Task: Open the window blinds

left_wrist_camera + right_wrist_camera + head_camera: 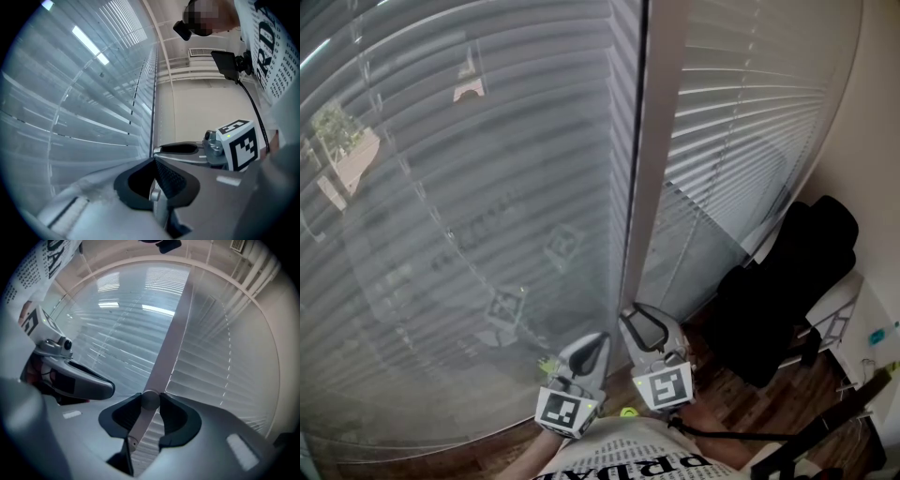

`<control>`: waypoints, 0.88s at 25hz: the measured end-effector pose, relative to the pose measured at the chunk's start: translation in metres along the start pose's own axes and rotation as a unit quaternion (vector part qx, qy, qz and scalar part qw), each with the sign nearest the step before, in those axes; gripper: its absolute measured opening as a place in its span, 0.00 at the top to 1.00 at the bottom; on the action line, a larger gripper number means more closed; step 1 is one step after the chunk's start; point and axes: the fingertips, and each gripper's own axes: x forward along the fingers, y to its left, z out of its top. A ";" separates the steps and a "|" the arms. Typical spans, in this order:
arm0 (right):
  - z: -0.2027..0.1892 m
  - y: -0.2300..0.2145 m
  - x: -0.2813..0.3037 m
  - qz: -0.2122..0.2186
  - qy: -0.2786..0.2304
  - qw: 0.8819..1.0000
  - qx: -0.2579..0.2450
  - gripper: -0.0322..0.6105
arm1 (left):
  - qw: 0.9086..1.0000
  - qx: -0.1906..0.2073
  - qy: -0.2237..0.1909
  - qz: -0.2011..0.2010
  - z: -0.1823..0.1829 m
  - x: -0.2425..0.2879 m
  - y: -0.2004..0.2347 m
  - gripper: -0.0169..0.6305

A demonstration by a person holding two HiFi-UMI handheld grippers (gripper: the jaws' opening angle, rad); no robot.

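Two white slatted blinds hang side by side, a wide left blind [469, 187] and a right blind [741, 112], with a pale upright frame [642, 187] between them. My right gripper [636, 323] points level at that frame. In the right gripper view its dark pads [176, 416] press on a thin white tilt wand [140, 420] from both sides, and the wand's rounded part sits at the fingertips. My left gripper [589, 345] hangs just left of it, close to the left blind, with its jaws together and nothing between them [154, 164].
A black chair or bag [787, 281] stands on the dark wooden floor [750, 403] at the right, against a pale wall [872, 141]. The left blind shows faint reflections of both grippers. My printed shirt [628, 459] fills the bottom edge.
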 end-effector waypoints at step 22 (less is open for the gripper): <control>-0.007 -0.008 0.001 -0.005 -0.020 0.967 0.255 0.74 | 1.000 -0.002 0.002 0.000 0.004 -0.010 0.004 0.96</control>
